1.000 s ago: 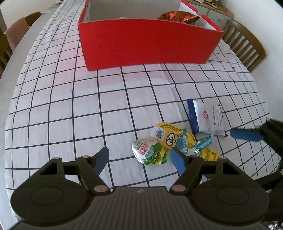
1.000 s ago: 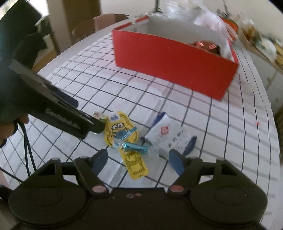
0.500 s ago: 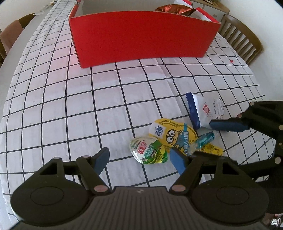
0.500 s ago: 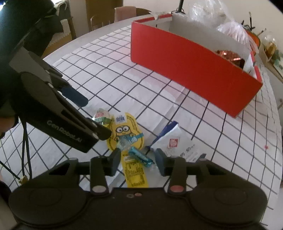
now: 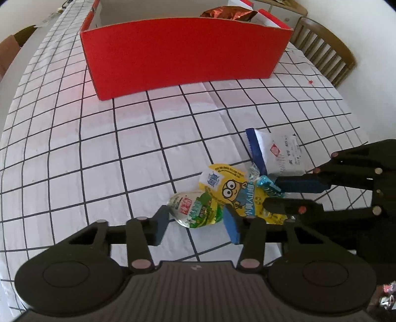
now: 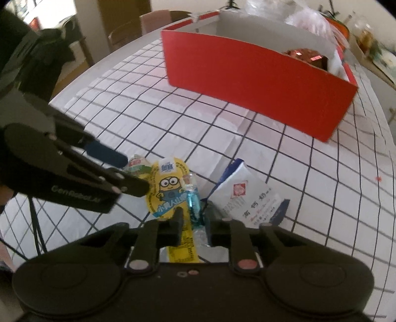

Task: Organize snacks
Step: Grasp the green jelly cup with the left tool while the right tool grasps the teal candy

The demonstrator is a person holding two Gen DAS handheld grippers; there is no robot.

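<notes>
Snacks lie in a small heap on the checked tablecloth (image 5: 138, 158), well in front of the red box (image 5: 183, 49), your landmark here. Farthest from the box sits the green jelly cup (image 5: 195, 210), and your left gripper (image 5: 195, 223) has just been closing around it: both blue pads stand against its sides, jaws narrowed to the cup's width. Just beside the cup, slightly nearer the box, is the yellow cartoon pouch (image 5: 237, 188), overlapping the cup's edge. On the pouch lies the teal wrapped candy (image 6: 193, 201), and your right gripper (image 6: 193, 220) has just been closing to almost fully closed, pinching that candy between its fingers. Nearest the box of the heap, still well apart from it, rests the white and blue sachet (image 5: 277, 156), touching the candy's wrapper end. Inside the box, at its far right end, a shiny red-brown foil bag (image 5: 222, 12) shows above the wall. A wooden chair (image 5: 321, 54) stands beyond the box's right corner.
</notes>
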